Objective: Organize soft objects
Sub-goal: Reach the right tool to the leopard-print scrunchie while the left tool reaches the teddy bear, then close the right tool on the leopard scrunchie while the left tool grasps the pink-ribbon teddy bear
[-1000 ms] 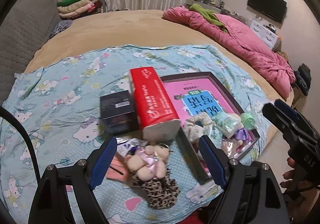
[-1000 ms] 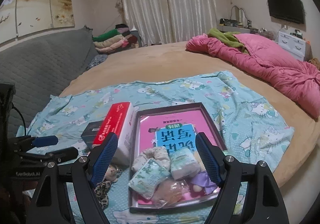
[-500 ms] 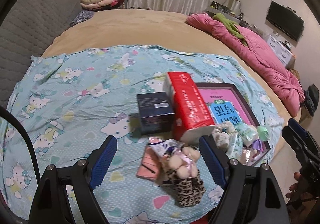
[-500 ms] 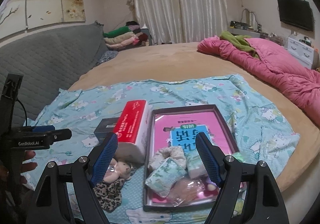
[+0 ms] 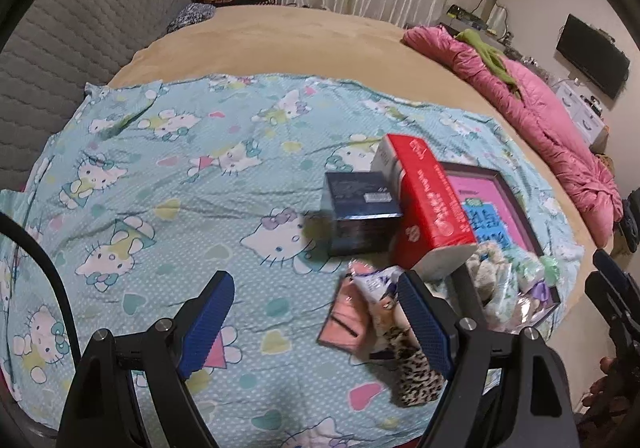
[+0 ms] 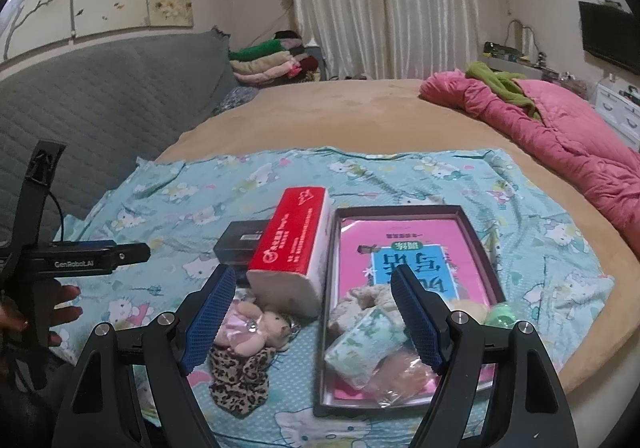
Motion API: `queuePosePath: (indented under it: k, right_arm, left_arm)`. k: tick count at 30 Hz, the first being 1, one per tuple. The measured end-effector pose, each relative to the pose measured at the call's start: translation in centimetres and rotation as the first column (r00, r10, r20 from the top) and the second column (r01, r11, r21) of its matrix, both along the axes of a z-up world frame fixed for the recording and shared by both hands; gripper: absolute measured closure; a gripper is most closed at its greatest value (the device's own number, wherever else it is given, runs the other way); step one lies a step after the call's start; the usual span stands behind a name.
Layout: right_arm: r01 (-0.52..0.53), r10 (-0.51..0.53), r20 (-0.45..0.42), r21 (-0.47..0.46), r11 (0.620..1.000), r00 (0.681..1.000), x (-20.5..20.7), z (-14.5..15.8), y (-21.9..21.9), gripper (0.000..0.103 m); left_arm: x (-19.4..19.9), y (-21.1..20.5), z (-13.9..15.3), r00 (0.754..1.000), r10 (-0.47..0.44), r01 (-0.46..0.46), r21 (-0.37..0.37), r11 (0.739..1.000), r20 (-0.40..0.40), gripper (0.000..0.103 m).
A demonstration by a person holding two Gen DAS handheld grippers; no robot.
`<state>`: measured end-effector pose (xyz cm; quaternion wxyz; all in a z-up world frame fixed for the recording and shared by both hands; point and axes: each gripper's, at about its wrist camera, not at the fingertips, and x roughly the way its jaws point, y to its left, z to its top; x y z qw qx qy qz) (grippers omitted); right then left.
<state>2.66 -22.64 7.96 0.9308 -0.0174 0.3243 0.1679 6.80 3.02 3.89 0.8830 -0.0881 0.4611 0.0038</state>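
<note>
A plush bear (image 6: 252, 332) lies on a leopard scrunchie (image 6: 240, 380) on the Hello Kitty sheet (image 5: 160, 175), in front of a red tissue pack (image 6: 296, 244). A dark tray (image 6: 416, 209) holds a pink book, a cream scrunchie (image 6: 368, 296) and small tissue packets (image 6: 364, 348). My right gripper (image 6: 313, 272) hangs open above the bear and the tray's near end, holding nothing. My left gripper (image 5: 314, 280) is open over bare sheet, left of the leopard scrunchie (image 5: 416, 380) and a pink packet (image 5: 344, 320); its right finger hides the bear.
A dark blue box (image 5: 360, 215) stands beside the tissue pack (image 5: 428, 203). A pink quilt (image 6: 560, 135) lies at the bed's far right, folded blankets (image 6: 268, 59) at the back, a grey headboard (image 6: 100, 99) on the left. The sheet's left half lies flat.
My left gripper has swung left, off the bear and scrunchie and over bare sheet. My right gripper has drifted a little left, so the tissue pack and bear now sit between its fingers.
</note>
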Motion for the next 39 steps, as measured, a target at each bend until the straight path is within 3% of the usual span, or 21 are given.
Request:
queuePosePath:
  k: [10, 20, 25, 37, 39]
  right_arm:
    - [-0.114, 0.113, -0.11, -0.005, 0.993, 0.987, -0.4, -3.1, 3.3, 0.022]
    - [-0.186, 0.174, -0.284, -0.013, 0.983, 0.943, -0.3, -8.9, 6.1, 0.022]
    - [-0.198, 0.181, -0.345, -0.014, 0.98, 0.921, 0.1, -11.4, 7.0, 0.022]
    - [-0.183, 0.161, -0.376, -0.023, 0.983, 0.913, 2.0, -14.3, 8.2, 0.022]
    - [-0.178, 0.16, -0.388, -0.011, 0.984, 0.908, 2.3, -14.7, 8.1, 0.032]
  left_arm:
    - [-0.1, 0.1, -3.2, 0.998, -0.019, 0.019, -0.007, 1.0, -0.067, 0.02]
    - [0.1, -1.6, -4.0, 0.993, -0.089, 0.083, -0.075, 0.994, -0.076, 0.02]
    - [0.4, -2.7, -4.5, 0.989, -0.121, 0.115, -0.066, 0.991, -0.091, 0.02]
    - [0.7, -5.3, -5.3, 0.971, -0.21, 0.206, -0.048, 0.977, -0.111, 0.02]
    - [0.7, -5.5, -5.4, 0.97, -0.217, 0.213, -0.053, 0.976, -0.109, 0.02]
